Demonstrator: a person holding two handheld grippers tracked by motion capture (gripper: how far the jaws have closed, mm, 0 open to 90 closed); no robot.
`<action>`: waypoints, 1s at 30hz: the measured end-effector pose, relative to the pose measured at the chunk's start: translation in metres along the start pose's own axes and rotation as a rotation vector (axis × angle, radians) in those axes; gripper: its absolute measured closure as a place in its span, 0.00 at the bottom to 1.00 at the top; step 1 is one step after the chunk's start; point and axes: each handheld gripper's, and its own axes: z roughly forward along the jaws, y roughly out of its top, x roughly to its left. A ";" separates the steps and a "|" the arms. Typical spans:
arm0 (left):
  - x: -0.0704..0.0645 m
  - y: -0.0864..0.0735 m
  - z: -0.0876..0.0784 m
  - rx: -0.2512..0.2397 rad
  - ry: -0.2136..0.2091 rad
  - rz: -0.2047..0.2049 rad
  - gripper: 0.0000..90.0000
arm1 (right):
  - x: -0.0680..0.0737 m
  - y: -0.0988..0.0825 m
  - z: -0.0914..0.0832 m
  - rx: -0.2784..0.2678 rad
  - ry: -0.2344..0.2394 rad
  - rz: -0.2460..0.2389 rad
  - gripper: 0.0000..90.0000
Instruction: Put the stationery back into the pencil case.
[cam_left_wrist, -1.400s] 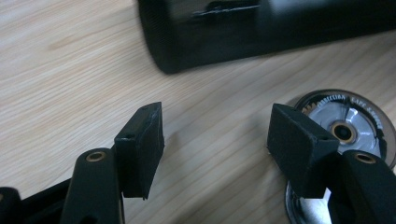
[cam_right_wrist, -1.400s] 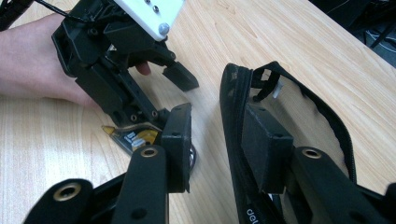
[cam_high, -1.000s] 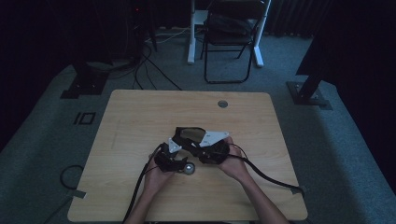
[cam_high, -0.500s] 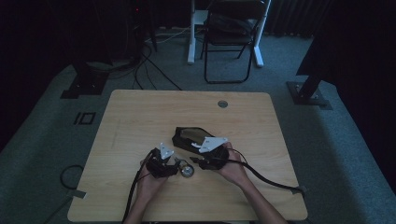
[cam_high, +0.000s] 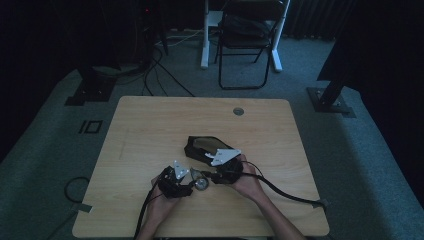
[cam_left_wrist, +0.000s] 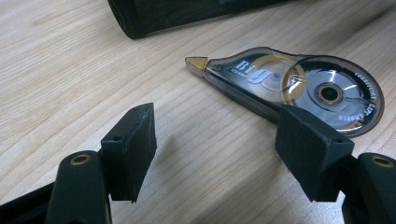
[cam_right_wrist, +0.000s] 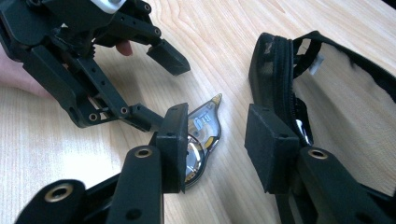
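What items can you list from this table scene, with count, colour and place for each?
Correction tape dispenser: one, smoky clear plastic with gold tip, flat on the table between the grippers.
Mesh zip pouch: one, black, open, mid-table beyond the dispenser.
Wooden table: one, light wood, centre.
Folding chair: one, black, on the floor behind the table.
Left gripper: one, black, jaws just opening, nothing between them.
Right gripper: one, black, jaws apart by the dispenser.
Hands: two, at the near edge.
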 end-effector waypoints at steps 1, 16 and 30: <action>0.000 0.000 0.000 0.000 -0.001 0.002 0.32 | 0.000 0.000 0.001 0.001 0.000 0.000 0.65; 0.013 0.000 -0.004 -0.028 0.007 -0.046 0.31 | 0.002 0.000 0.006 -0.020 0.000 0.058 0.54; 0.050 0.005 -0.004 -0.082 0.078 -0.164 0.30 | 0.021 -0.011 0.035 0.045 -0.040 0.075 0.37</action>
